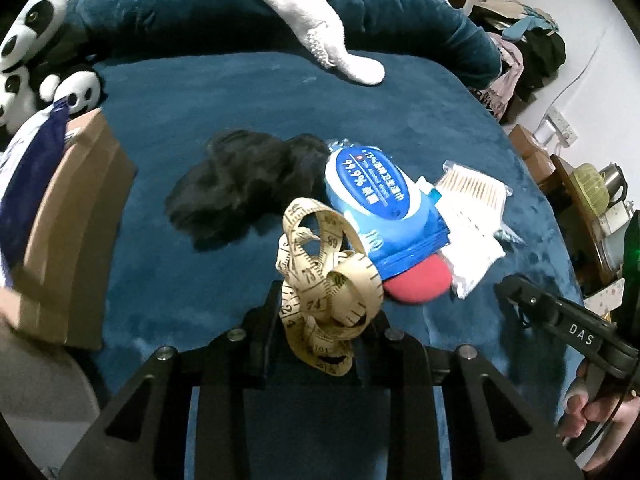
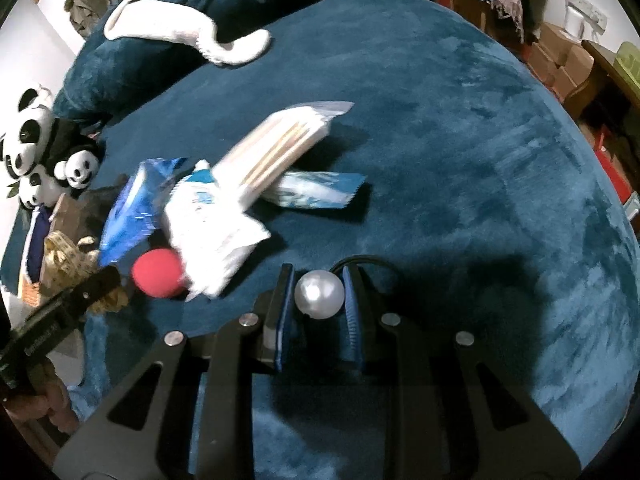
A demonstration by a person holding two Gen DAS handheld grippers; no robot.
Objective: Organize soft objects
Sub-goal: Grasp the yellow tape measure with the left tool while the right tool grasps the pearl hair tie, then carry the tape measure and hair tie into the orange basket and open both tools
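Blue blanket; tape measure dangling, seemingly upright, left jaws.

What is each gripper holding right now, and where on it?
Left gripper pinches the bunched tape measure near its lower coils. Right gripper clamps a pearly ball across its middle.

My left wrist camera looked steeply down along its fingers, close over the dark teal plush blanket, facing the pillows. My right wrist camera sat equally close, pitched down the same way. Both views shared the round red foam ball, the blue wet-wipes pack and the black-and-white plush pandas.
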